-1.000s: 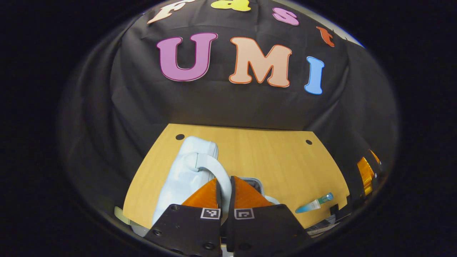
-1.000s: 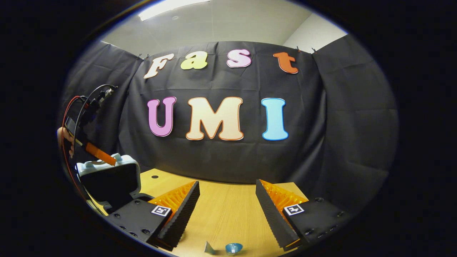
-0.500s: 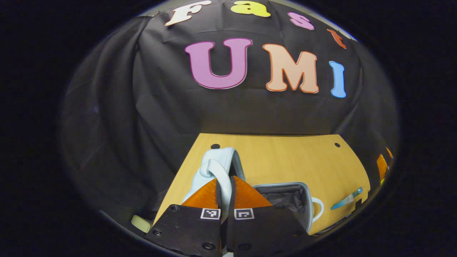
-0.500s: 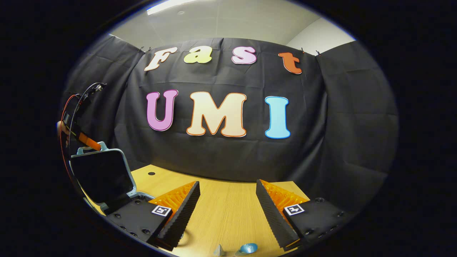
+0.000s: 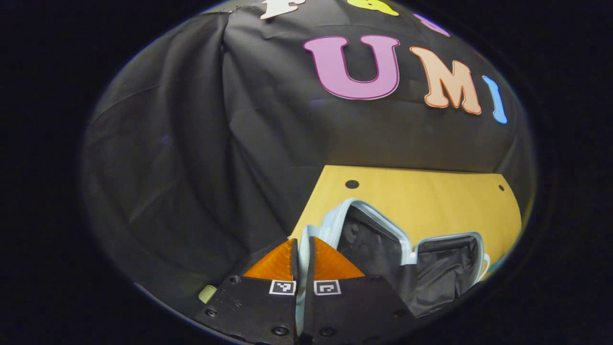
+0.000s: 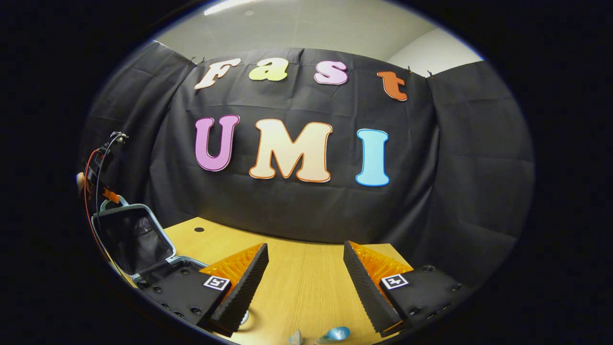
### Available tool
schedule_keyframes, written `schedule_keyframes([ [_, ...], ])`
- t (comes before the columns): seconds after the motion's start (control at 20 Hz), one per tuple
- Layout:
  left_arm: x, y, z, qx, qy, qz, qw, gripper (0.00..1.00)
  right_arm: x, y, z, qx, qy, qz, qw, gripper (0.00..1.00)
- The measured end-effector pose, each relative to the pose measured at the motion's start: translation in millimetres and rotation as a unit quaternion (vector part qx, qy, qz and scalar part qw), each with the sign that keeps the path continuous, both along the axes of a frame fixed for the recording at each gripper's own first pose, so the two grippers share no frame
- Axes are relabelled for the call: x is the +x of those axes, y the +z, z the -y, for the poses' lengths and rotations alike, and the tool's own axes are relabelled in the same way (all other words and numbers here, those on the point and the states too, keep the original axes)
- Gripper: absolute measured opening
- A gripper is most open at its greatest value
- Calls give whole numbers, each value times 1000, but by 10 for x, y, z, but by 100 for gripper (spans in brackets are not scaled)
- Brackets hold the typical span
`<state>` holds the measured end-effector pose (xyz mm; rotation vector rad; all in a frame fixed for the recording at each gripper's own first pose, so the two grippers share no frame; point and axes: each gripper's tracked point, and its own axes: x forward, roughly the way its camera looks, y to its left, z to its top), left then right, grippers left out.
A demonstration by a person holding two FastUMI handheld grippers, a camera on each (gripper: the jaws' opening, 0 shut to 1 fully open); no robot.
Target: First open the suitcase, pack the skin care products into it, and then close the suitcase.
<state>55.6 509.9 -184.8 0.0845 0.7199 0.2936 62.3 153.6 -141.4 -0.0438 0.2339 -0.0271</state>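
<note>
The lid handle (image 5: 302, 249) of the suitcase (image 5: 407, 258) is pinched between the closed jaws of the left gripper (image 5: 301, 251) so the lid is held raised, while the right gripper (image 6: 305, 268) is kept spread above the table (image 6: 306, 287), the skin care tube (image 6: 335, 333) lying just below its jaws for pickup.

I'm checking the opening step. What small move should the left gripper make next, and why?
Probably lower the pale blue suitcase lid a little further back until it rests, then let go. The left gripper is shut on the lid's handle, the lid stands past upright with its black lining showing, and the right gripper waits open over the wooden table.
</note>
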Motion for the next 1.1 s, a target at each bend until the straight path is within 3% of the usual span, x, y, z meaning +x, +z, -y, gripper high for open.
schedule_keyframes([
  [0.45, 4, -800, -304, -7, 63, -37, 997, 2, 3, -77, 41, -17, -4, -8, 1000, 99],
  [0.6, -7, -710, -355, -10, 81, 4, 997, 20, 4, -66, 75, -26, -1, -8, 1000, 98],
  [0.8, 119, -216, 81, 5, 52, 76, 996, 95, 28, 41, 141, -40, 20, 10, 999, 100],
  [1.1, 214, 463, 1199, 8, -8, 159, 987, 96, 48, 69, 371, -33, 42, 19, 998, 98],
])
